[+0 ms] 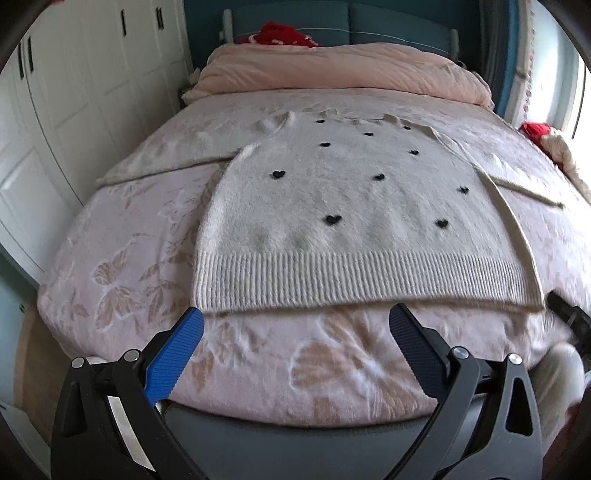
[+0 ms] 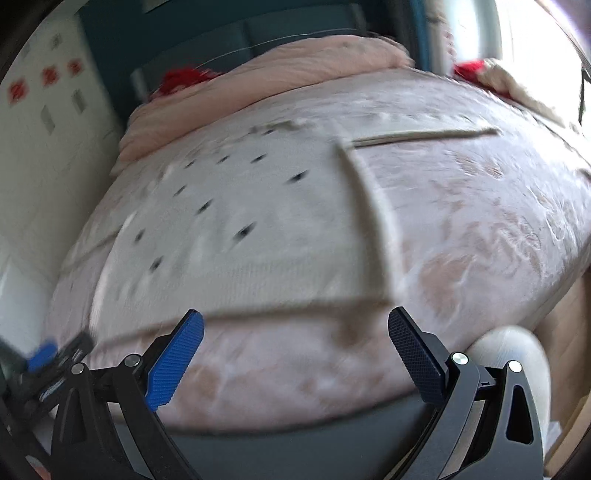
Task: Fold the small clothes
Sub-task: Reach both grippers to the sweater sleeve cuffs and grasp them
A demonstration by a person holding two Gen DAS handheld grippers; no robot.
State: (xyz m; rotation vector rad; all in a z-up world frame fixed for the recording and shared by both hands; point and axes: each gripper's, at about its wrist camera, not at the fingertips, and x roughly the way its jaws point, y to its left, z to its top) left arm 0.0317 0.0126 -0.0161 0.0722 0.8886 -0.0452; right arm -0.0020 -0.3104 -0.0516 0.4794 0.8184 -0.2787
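Across the middle of the left wrist view, a cream sweater (image 1: 354,206) with black hearts lies flat on the bed (image 1: 129,258); the left gripper (image 1: 295,325) gapes empty at lower centre. Right wrist view, blurred: sweater (image 2: 240,229) centre-left, right gripper (image 2: 295,328) spread wide, holding nothing, at the bottom.

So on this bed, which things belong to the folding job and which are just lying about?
For the job:
sweater, spread flat
left gripper, jaws open
right gripper, jaws open

Just lying about:
pink quilt
red cloth by the headboard
red and cream item at the bed's edge
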